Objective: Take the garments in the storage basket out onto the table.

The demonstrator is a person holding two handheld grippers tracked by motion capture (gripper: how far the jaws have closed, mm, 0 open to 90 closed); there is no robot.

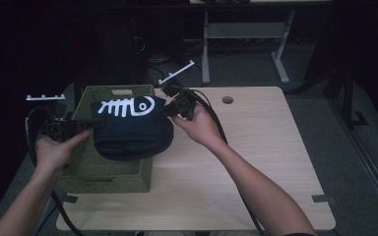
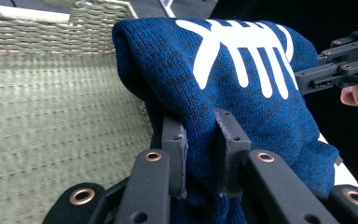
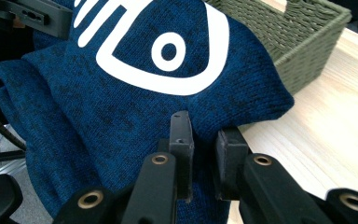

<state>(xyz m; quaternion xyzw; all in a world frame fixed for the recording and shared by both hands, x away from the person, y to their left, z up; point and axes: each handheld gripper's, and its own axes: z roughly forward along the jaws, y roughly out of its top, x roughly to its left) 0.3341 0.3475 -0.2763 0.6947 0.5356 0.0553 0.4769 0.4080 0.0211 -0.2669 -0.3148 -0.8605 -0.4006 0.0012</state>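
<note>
A folded dark blue knit sweater (image 1: 133, 125) with a white fish-skeleton print hangs between both grippers, over the right half of a green woven basket (image 1: 98, 172). My left gripper (image 1: 96, 123) is shut on the sweater's left edge; in the left gripper view its pads pinch a fold of the sweater (image 2: 242, 93) at my left gripper (image 2: 203, 154). My right gripper (image 1: 170, 109) is shut on the right edge; the right gripper view shows the sweater (image 3: 135, 98) squeezed between the pads of my right gripper (image 3: 204, 154). The sweater's lower end sags over the basket's right wall.
The basket sits at the left of a light wooden table (image 1: 256, 162) with a cable hole (image 1: 227, 100) near its far edge. The basket's woven floor (image 2: 51, 130) looks bare. Cables trail from both grippers. A desk frame (image 1: 246, 34) stands on the floor behind.
</note>
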